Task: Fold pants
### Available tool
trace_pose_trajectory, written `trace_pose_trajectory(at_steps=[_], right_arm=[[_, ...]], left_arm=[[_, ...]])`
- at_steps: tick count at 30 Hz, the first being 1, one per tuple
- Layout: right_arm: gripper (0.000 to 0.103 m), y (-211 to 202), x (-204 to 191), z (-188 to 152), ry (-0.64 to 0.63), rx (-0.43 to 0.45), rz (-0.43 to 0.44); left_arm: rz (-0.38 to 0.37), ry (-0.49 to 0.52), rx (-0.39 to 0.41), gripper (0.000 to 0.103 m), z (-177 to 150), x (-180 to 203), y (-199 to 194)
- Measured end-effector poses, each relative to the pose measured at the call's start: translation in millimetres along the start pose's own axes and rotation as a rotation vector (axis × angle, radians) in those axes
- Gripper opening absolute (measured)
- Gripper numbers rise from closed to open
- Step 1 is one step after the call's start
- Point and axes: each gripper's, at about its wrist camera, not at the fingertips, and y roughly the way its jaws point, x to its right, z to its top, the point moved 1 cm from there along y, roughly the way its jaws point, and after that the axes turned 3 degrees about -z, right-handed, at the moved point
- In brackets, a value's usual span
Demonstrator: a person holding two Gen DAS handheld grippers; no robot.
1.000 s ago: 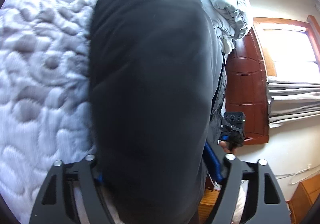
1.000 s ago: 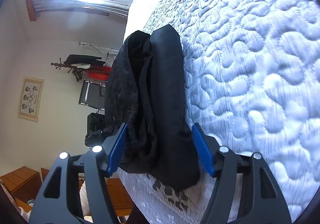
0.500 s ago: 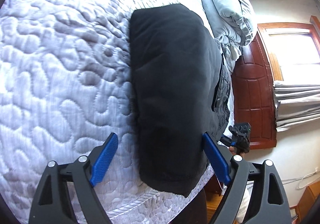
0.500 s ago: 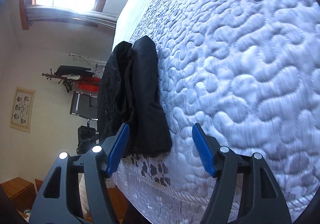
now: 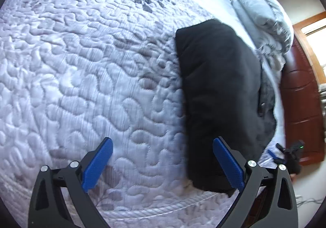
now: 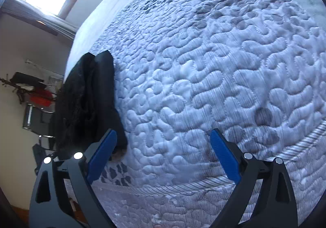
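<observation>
The left hand-held gripper (image 5: pixel 163 164) stands wide, its jaws have just been opening, and between the two blue pads (image 5: pixel 97 164) there is only quilt. The right hand-held gripper (image 6: pixel 163 155) is also wide, its jaws have just been opening, and nothing is between them.

In the left wrist view the pants (image 5: pixel 220 101), one black folded bundle, lie at 2 o'clock on the bed (image 5: pixel 81 65), near its edge; the right pad covers their near corner. In the right wrist view the pants (image 6: pixel 89 101) lie at 9 o'clock, just behind the left pad. One grey folded duvet (image 5: pixel 262 24) lies beyond the pants at 1 o'clock. No container is visible.
</observation>
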Motion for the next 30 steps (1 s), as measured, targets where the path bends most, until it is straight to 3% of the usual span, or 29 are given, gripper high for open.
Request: trace_pose_trajectory(at_steps=[7, 10, 15, 23, 30], right_arm=[[0.099, 6.8, -42.4, -24.7, -0.139, 0.049, -0.318], [0.1, 11.4, -60.9, -35.8, -0.184, 0.056, -0.381], [0.1, 21.2, -90.1, -53.7, -0.241, 0.051, -0.507], [0.1, 15.0, -136.5, -90.9, -0.344, 0.076, -0.504], [0.1, -7.2, -159.4, -105.6, -0.398, 0.111, -0.504]], left_arm=[[0.199, 0.086, 0.075, 0.099, -22.6, 24.5, -3.0], [0.272, 0.14, 0.072, 0.099, -34.2, 30.3, -1.2], [0.283, 0.069, 0.1, 0.099, -47.7, 25.9, -6.4], [0.289, 0.021, 0.164, 0.099, -79.3, 43.5, -27.3], [0.319, 0.133, 0.225, 0.099, -91.4, 77.6, -50.3]])
